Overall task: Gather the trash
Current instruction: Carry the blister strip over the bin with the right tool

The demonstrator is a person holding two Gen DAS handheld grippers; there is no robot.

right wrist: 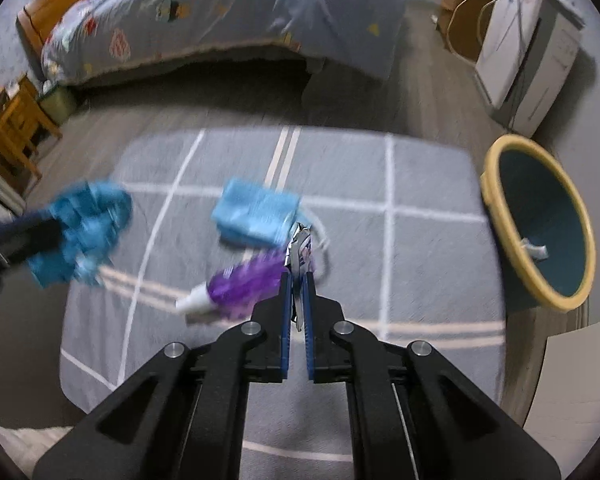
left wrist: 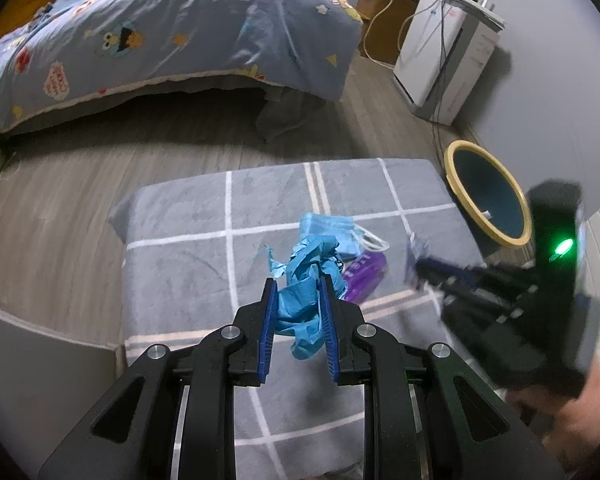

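A crumpled blue glove (left wrist: 304,300) hangs pinched in the left hand-held gripper (left wrist: 300,300) above the grey checked cushion (left wrist: 180,248). The right hand-held gripper (right wrist: 298,276) is clamped on a thin silvery wrapper (right wrist: 300,248), above a purple bottle (right wrist: 240,284) and blue mask (right wrist: 256,212).

Bed (left wrist: 172,32) at rear, blue cartoon-print duvet (right wrist: 228,12) hanging to wood floor (left wrist: 204,136). Grey checked mat (right wrist: 420,248) in foreground. White appliance (left wrist: 440,60) against right wall, cables (left wrist: 384,12) trailing to wooden cabinet (left wrist: 384,4) behind. Wooden chair (right wrist: 12,128) far left
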